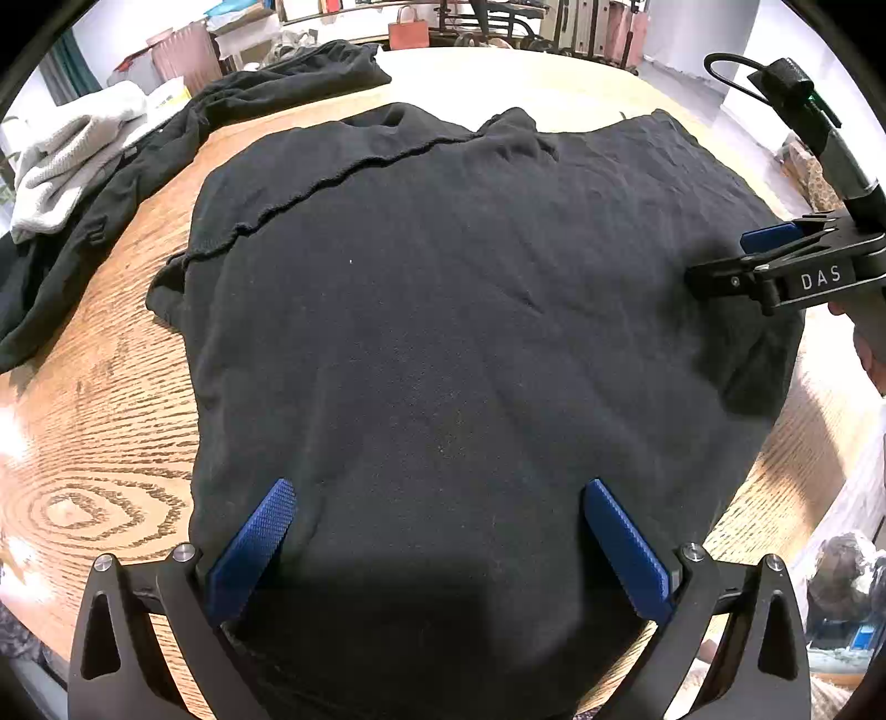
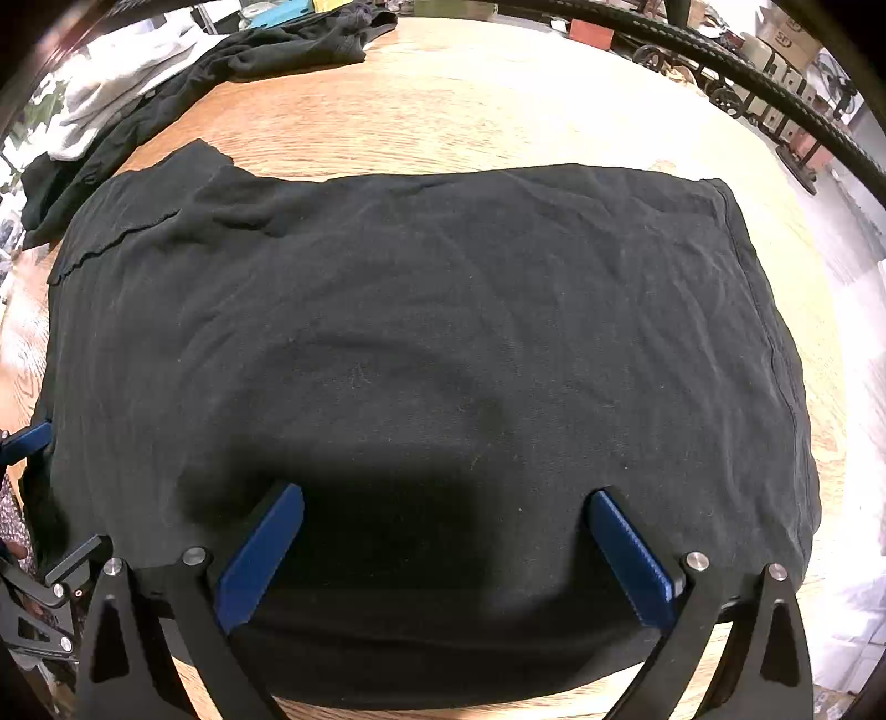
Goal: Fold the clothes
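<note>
Black shirt (image 1: pixel 470 332) spread flat across the middle of the round wooden table (image 1: pixel 99 471), partly folded, one hemmed edge running diagonally over its far left part. Left gripper (image 1: pixel 440 498) poised over the shirt's near edge, blue pads (image 1: pixel 255 548) spread wide, nothing between them. Right gripper (image 2: pixel 446 512) likewise over the shirt's near edge in its own view, jaws wide apart, gripping nothing; seen from the left wrist camera at the shirt's right border (image 1: pixel 775 266), lettered "DAS". Beyond the shirt, toward the far left rim of the table, a second dark garment (image 1: pixel 166 138) strewn loosely, and beside it a pale grey knit piece (image 1: pixel 66 160), both well apart from the grippers. No container on the table; past its far edge, a reddish bag (image 1: pixel 408 30), contents impossible to tell.
</note>
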Tool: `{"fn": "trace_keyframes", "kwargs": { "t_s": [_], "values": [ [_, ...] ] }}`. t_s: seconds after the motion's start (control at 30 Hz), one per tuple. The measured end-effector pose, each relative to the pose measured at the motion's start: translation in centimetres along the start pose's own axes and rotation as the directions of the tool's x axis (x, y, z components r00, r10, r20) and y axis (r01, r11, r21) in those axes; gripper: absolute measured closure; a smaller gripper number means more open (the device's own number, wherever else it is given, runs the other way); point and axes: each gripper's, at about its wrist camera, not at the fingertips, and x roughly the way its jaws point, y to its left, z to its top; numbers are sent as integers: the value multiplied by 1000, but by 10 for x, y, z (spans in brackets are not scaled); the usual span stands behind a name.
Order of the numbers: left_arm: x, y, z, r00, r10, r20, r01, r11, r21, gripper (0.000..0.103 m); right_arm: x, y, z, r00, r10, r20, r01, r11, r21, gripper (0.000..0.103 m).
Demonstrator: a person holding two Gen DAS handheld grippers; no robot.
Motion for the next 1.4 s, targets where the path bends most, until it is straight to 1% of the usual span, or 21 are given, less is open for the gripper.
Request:
{"fn": "trace_keyframes", "kwargs": {
  "t_s": [0.13, 0.5, 0.6, 0.63, 0.67, 0.7, 1.2, 1.27, 1.33, 1.37, 1.4],
  "values": [
    [1, -1, 1, 1000, -1, 0, 1, 1000, 1, 0, 2, -10, 36, 1000, 0, 4, 0, 1000, 0, 0],
    [6, -6, 3, 1000, -2, 8, 2, 1000, 2, 0, 2, -8, 45, 1000, 0, -1, 0, 1000, 4, 0],
    [2, -7, 3, 1000, -2, 7, 2, 1000, 2, 0, 7, -1, 36, 1000, -1, 7, 1, 1000, 4, 0],
    [2, -7, 3, 1000, -2, 7, 2, 1000, 2, 0, 7, 4, 28, 1000, -1, 9, 1, 1000, 3, 0],
    [2, -6, 2, 1000, -2, 7, 2, 1000, 2, 0, 2, 11, 10, 1000, -1, 11, 1, 1000, 3, 0],
    [1, -6, 1, 1000, -2, 6, 2, 1000, 2, 0, 5, 10, 5, 1000, -1, 13, 1, 1000, 2, 0],
    [2, -9, 4, 1000, -1, -4, 1, 1000, 2, 0, 11, 11, -1, 999, -3, 50, 3, 1000, 2, 0],
    [2, -7, 8, 999, -18, -30, 18, 1000, -2, 0, 11, 12, -2, 998, -7, 55, 6, 1000, 10, 0],
    [3, -5, 12, 998, -35, -58, 35, 999, -7, 0, 10, 14, 0, 999, -5, 43, 3, 1000, 28, 0],
    [0, 1, 15, 995, -76, -69, 74, 997, -38, 0, 9, 15, 1, 999, 0, 32, -1, 999, 37, 4],
    [-5, 9, 18, 990, -123, -65, 117, 990, -79, 0, 8, 16, 3, 1000, 10, 25, -11, 999, 41, 8]
  ]
}}
